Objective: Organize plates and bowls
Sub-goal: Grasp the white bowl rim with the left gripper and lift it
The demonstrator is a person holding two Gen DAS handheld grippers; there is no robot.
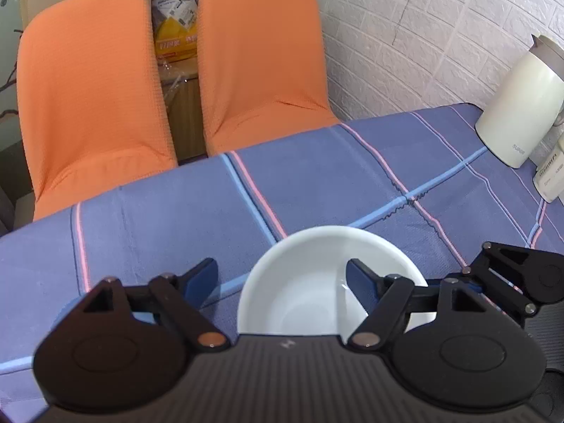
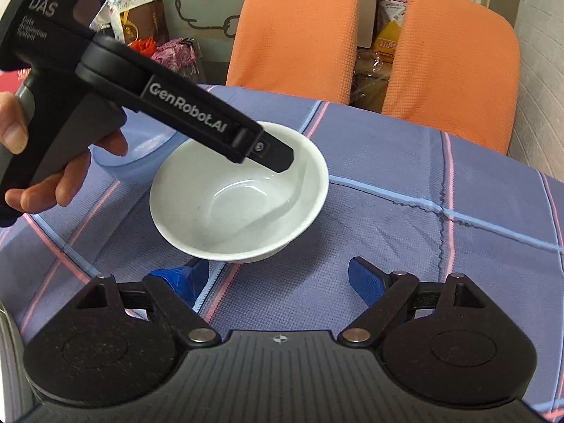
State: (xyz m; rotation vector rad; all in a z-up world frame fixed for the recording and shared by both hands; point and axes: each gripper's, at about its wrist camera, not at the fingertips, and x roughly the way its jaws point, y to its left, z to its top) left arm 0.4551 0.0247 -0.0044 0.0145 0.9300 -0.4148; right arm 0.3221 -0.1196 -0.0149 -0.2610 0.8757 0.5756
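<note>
A white bowl point(image 1: 303, 282) point(image 2: 243, 208) sits upright on the blue plaid tablecloth. My left gripper point(image 1: 282, 275) is open and hovers over the bowl, its right finger point(image 1: 363, 278) over the bowl's inside and its left finger point(image 1: 201, 275) outside the rim. In the right wrist view the left gripper's body point(image 2: 197, 120) reaches over the bowl from the left. My right gripper point(image 2: 278, 278) is open and empty, just in front of the bowl. A light blue dish point(image 2: 141, 141) lies partly hidden behind the left gripper.
Two orange chairs point(image 1: 261, 63) point(image 1: 91, 91) stand at the table's far edge. A white kettle point(image 1: 518, 105) and small white boxes point(image 1: 550, 176) stand at the right, by the brick wall. Bags and boxes point(image 2: 165, 49) are behind the table.
</note>
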